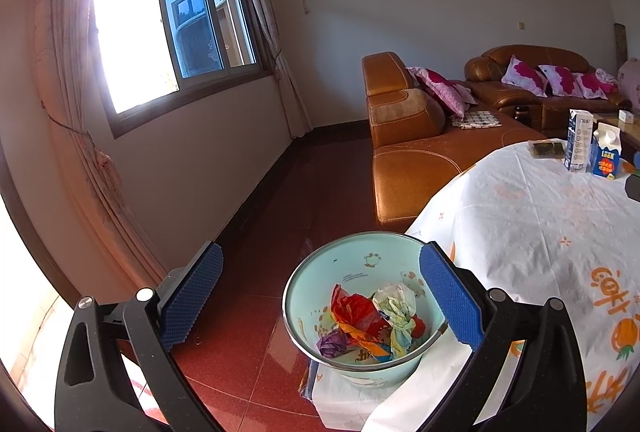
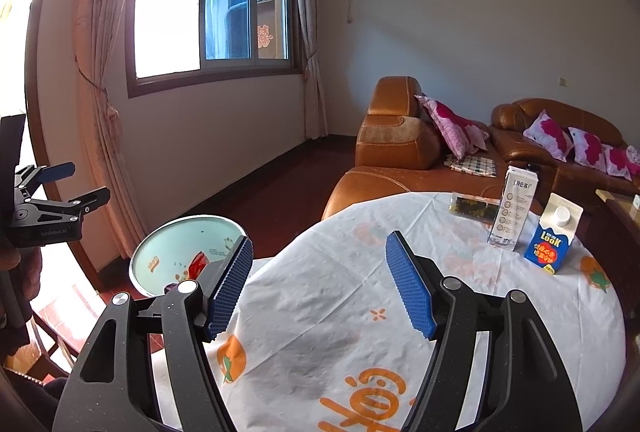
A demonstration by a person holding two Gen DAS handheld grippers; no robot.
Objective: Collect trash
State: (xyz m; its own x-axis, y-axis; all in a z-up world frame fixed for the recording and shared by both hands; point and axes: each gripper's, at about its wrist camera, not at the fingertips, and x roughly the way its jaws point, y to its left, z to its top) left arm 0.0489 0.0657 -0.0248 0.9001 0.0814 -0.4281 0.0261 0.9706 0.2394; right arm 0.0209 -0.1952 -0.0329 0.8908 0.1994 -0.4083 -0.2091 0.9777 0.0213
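A pale blue trash bin (image 1: 320, 284) stands beside the round table and holds crumpled wrappers (image 1: 368, 320); it also shows in the right wrist view (image 2: 176, 248). My left gripper (image 1: 320, 288) is open and empty above the bin. My right gripper (image 2: 320, 284) is open and empty above the white tablecloth (image 2: 400, 296). On the table's far side stand a white carton (image 2: 514, 208), a blue milk carton (image 2: 554, 234) and a flat dark packet (image 2: 474, 207). The left gripper (image 2: 76, 184) shows at the left edge of the right wrist view.
A brown leather sofa (image 1: 420, 136) with pink pillows (image 1: 444, 88) runs behind the table. A window with curtains (image 1: 172, 32) is on the left wall. Red tiled floor (image 1: 280, 216) lies between the wall and the table.
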